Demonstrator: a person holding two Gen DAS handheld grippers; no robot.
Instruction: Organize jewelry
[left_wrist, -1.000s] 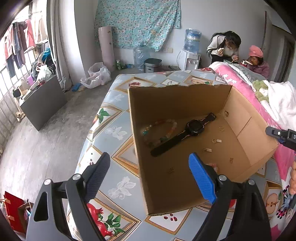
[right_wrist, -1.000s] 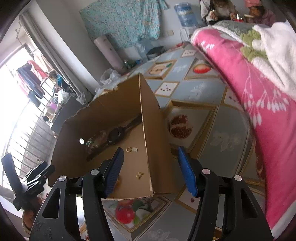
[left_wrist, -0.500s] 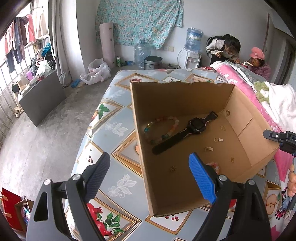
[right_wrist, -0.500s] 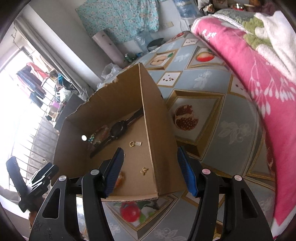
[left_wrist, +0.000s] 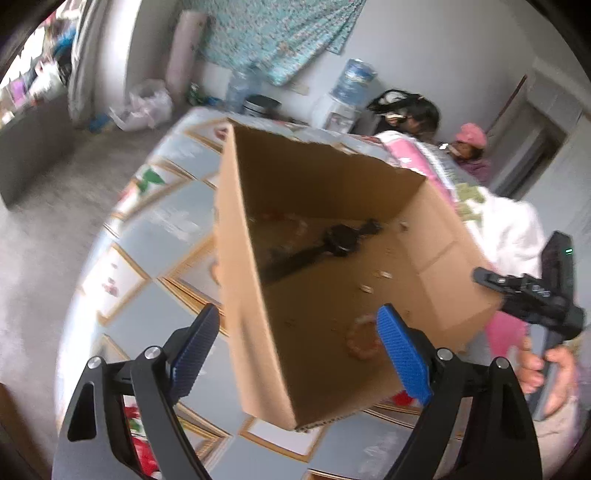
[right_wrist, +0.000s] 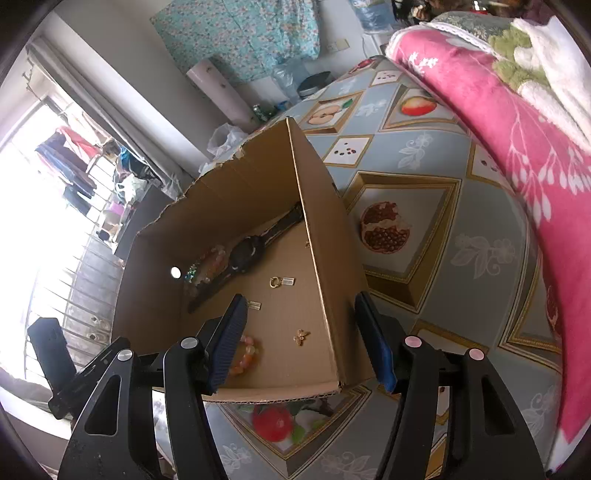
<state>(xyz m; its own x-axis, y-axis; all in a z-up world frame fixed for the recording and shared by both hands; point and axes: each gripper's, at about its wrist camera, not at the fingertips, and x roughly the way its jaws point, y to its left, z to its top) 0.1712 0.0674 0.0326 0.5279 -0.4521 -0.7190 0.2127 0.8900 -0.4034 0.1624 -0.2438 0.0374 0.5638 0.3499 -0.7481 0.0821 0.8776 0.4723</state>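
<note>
An open cardboard box (left_wrist: 236, 295) (right_wrist: 328, 280) stands on a fruit-patterned tablecloth. Inside lie a black watch (left_wrist: 332, 240) (right_wrist: 247, 254), a beaded bracelet (right_wrist: 207, 266), an orange bead bracelet (left_wrist: 360, 338) (right_wrist: 245, 354) and several small gold pieces, such as a ring (right_wrist: 275, 282) and a bee-shaped charm (right_wrist: 301, 336). My left gripper (left_wrist: 295, 350) is open and empty, its jaws astride the box's near left wall. My right gripper (right_wrist: 301, 343) is open and empty, its jaws astride the box's right wall. The left view is blurred.
A pink blanket (right_wrist: 517, 129) lies right of the box. The right gripper's body and the hand holding it (left_wrist: 546, 306) show in the left view. Two people (left_wrist: 424, 118) sit by a water dispenser (left_wrist: 347, 96) at the back wall.
The left gripper has swung closer and tilted toward the box, blurring its view. The right gripper has moved in nearer to the box's right wall. Both stay open.
</note>
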